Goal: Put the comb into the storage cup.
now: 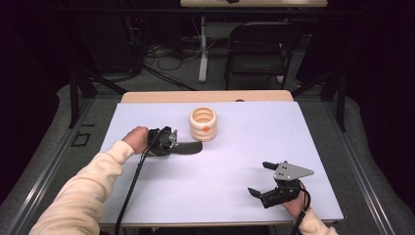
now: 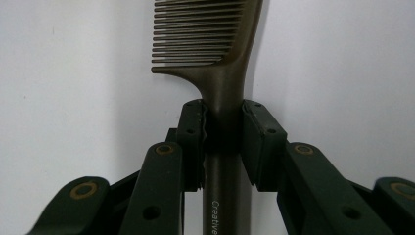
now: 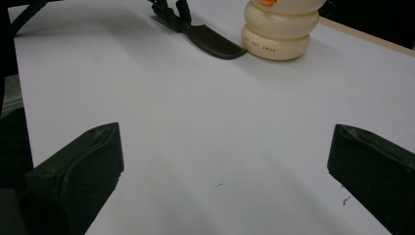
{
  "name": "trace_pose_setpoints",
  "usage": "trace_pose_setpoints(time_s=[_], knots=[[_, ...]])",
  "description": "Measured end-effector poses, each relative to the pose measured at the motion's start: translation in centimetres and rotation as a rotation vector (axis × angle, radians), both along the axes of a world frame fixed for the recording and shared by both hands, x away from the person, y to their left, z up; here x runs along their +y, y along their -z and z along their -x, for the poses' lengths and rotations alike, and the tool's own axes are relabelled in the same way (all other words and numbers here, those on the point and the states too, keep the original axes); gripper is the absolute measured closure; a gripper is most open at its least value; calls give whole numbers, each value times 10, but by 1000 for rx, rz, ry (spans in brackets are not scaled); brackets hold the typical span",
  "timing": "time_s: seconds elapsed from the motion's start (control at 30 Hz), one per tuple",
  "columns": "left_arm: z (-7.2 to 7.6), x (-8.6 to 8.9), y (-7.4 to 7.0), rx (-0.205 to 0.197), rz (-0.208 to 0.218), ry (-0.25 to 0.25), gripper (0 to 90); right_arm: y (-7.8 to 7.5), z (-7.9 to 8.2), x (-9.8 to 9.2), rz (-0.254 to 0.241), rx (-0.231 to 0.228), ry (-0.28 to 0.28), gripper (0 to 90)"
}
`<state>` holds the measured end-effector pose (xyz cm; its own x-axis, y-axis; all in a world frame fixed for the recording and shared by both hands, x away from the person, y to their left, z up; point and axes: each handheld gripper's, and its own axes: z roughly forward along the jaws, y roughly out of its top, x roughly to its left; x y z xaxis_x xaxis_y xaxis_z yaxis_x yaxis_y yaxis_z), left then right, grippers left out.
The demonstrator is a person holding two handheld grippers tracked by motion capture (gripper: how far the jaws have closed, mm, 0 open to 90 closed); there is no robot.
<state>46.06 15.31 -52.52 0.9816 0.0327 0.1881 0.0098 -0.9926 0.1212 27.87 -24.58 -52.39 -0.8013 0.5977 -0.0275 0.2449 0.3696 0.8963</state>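
At a white-topped table (image 1: 161, 196), the left gripper (image 1: 172, 140) clamped the handle of a dark brown comb (image 2: 222, 73), its pads pressed against both sides of the handle just below the teeth. No earlier moment is compared here: the comb lay flat on the white surface, its toothed end pointing toward a cream-coloured ribbed holder (image 1: 203, 123) that stood upright near the table's middle, an orange mark on its side. Seen from above, the comb's tip lay just beside the base of the holder; whether the two touched could not be told. In the left gripper view, white lettering ran along the comb's handle beneath the jaws. The right gripper (image 1: 260, 179) rested well apart at the near right of the table, its jaws spread wide with nothing between them and a grey three-cornered plate (image 1: 291, 171) on top. From the right gripper view, the comb (image 3: 215, 43) and holder (image 3: 281, 32) stood side by side across bare white tabletop. A cream sleeve (image 1: 80, 196) covered the person's left forearm.
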Motion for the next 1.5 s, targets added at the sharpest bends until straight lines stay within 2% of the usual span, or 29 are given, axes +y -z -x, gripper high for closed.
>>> trace_pose_setpoints(time_s=[0.13,0.23,0.27,0.37,0.43,0.8,1.33,1.5], knots=[[0,-1,0,-5,-13,24,721,0,0,0,1,2,0,0],[2,-1,-1,19,-3,35,722,0,-1,-1,2,1,2,0],[3,-1,-1,7,-4,43,722,0,-1,-1,4,1,3,0],[7,0,-4,11,24,43,723,1,-1,-1,5,4,5,0],[9,0,-8,8,22,53,723,1,-1,-1,4,3,7,0],[21,10,-23,-8,111,40,723,1,-1,-2,6,2,13,0],[31,25,-33,12,290,-30,723,1,-1,-2,6,1,18,0],[32,28,-35,24,333,-51,722,1,-1,-2,6,1,19,0]])
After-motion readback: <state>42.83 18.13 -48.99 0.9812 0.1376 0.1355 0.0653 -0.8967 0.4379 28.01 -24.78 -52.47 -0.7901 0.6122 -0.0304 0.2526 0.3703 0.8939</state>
